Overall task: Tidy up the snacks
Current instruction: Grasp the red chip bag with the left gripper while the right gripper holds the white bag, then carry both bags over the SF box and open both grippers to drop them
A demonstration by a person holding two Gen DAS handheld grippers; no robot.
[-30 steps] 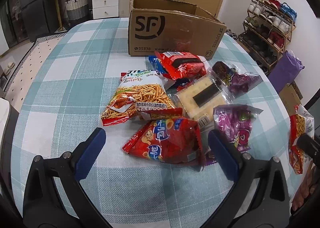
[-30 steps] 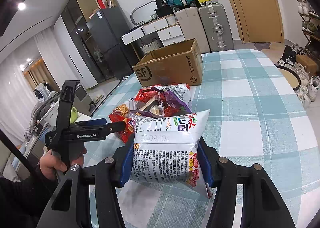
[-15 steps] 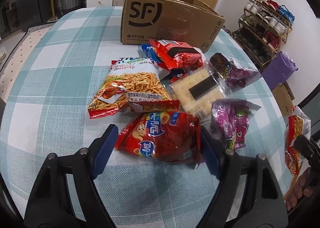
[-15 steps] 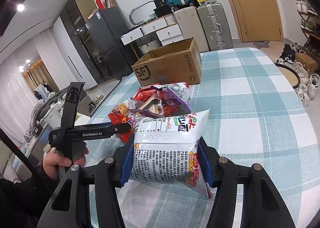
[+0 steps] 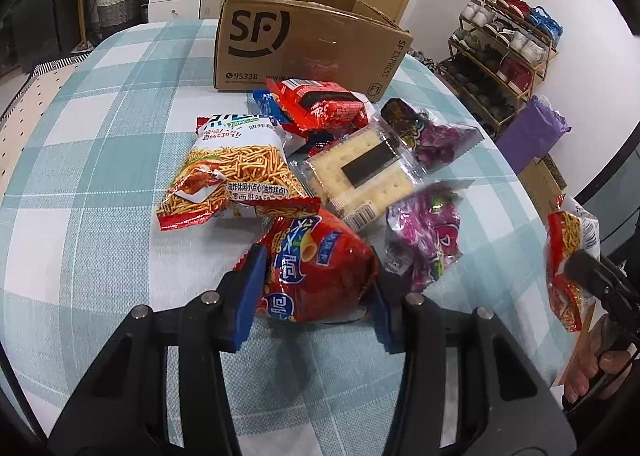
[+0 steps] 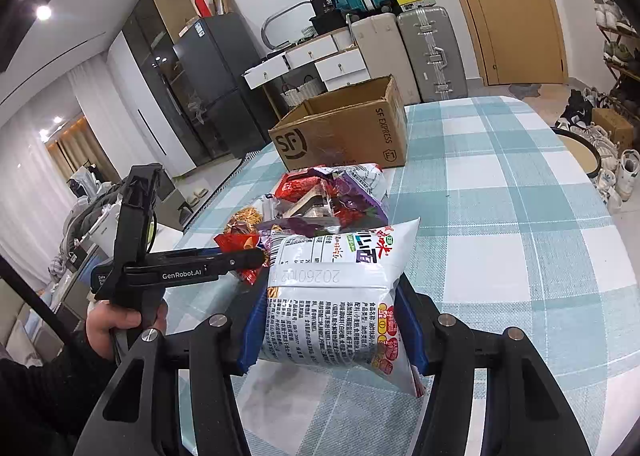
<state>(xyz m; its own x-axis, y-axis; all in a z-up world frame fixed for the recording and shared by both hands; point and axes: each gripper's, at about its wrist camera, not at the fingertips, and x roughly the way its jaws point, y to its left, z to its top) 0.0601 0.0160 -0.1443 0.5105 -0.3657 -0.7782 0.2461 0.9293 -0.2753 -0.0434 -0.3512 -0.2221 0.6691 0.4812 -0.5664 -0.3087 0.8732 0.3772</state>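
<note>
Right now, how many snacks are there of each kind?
Red bags: 2
Purple bags: 2
Noodle bags: 2
Cracker pack: 1
Blue pack: 1
Total: 8

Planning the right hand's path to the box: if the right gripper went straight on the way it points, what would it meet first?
Probably the snack pile just beyond the white bag that the right gripper holds; the cardboard box lies farther along. Depth is uncertain.
</note>
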